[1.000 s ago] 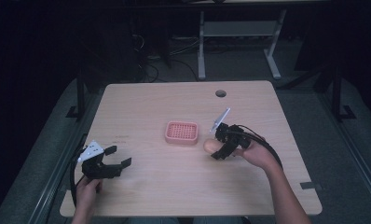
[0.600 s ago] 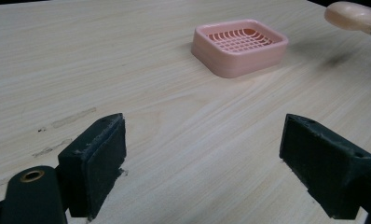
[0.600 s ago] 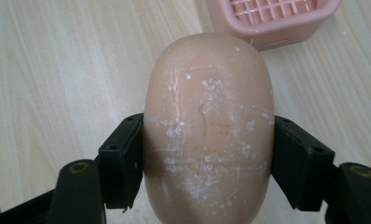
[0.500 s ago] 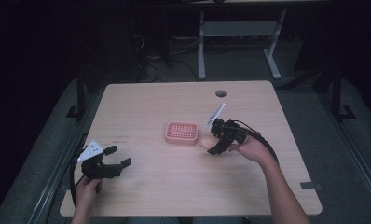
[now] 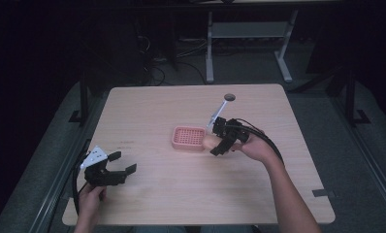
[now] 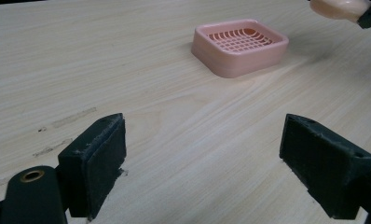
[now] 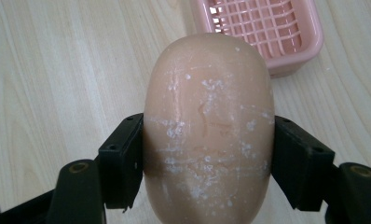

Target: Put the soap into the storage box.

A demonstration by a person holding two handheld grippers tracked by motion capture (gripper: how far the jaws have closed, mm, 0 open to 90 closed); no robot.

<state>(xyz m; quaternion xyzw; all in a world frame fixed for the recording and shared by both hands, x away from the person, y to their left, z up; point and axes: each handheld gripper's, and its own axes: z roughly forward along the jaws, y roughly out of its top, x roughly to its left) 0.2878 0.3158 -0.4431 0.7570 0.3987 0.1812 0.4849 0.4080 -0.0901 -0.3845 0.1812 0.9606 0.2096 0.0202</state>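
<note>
soap bar [image 7: 207,130] clamped in right gripper [image 7: 207,163], lower end cut off, left gripper [image 6: 202,154] wide open

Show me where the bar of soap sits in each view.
High view: soap mid-table, at the right gripper tip.
Left gripper view: soap at top right corner.
Right gripper view: soap centre, clamped between the jaws.
Shared landmark: pink soap dish beside it.

1 soap bar [image 7: 207,126], 1 pink soap dish [image 5: 188,138], 2 grippers: left [image 5: 120,164], right [image 5: 215,143], 1 table [image 5: 181,199].
</note>
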